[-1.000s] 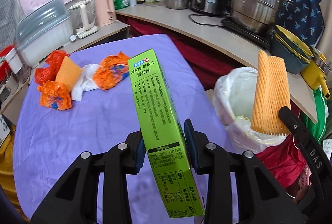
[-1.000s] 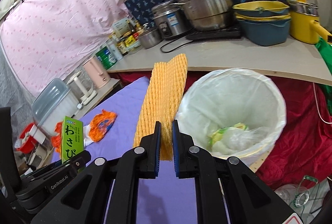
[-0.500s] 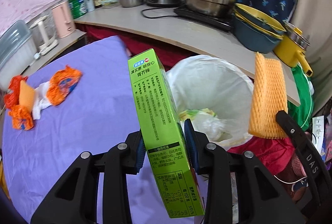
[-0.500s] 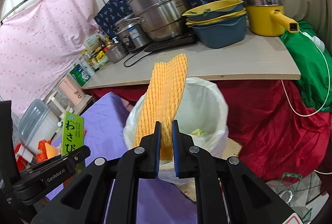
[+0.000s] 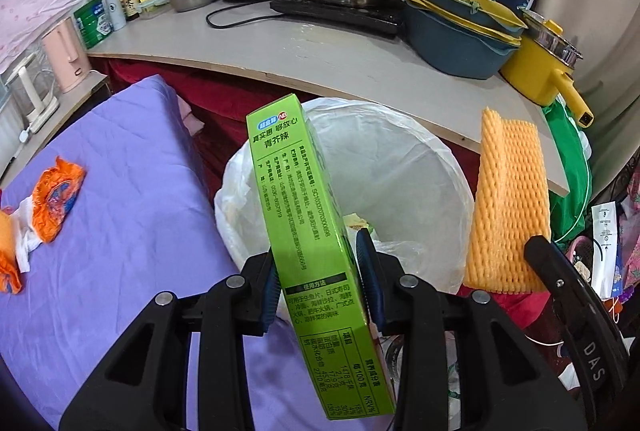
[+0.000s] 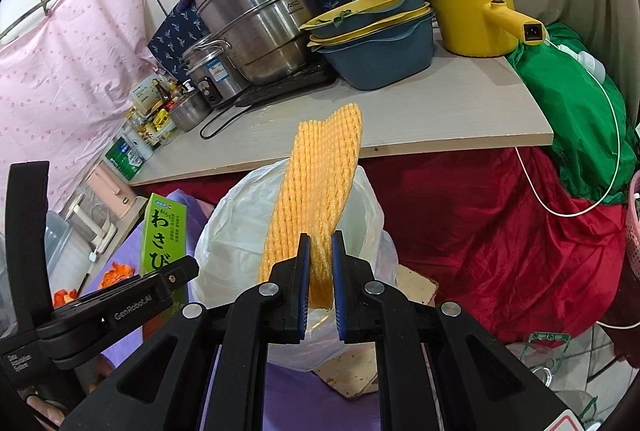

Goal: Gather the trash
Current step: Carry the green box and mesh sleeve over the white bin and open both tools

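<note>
Green box (image 5: 304, 231) clamped in left tool (image 5: 320, 283)

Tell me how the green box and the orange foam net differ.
The green box is a stiff, printed carton, clamped in the left tool. The orange foam net is soft, unprinted mesh, pinched in the right tool. Both are held upright near the white-lined bin.

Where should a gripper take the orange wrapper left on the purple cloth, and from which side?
Take the orange wrapper at its raised crumpled middle, coming from above, one finger on each long side. It lies flat and loose on the purple cloth, so a side approach would likely just push it along.
</note>
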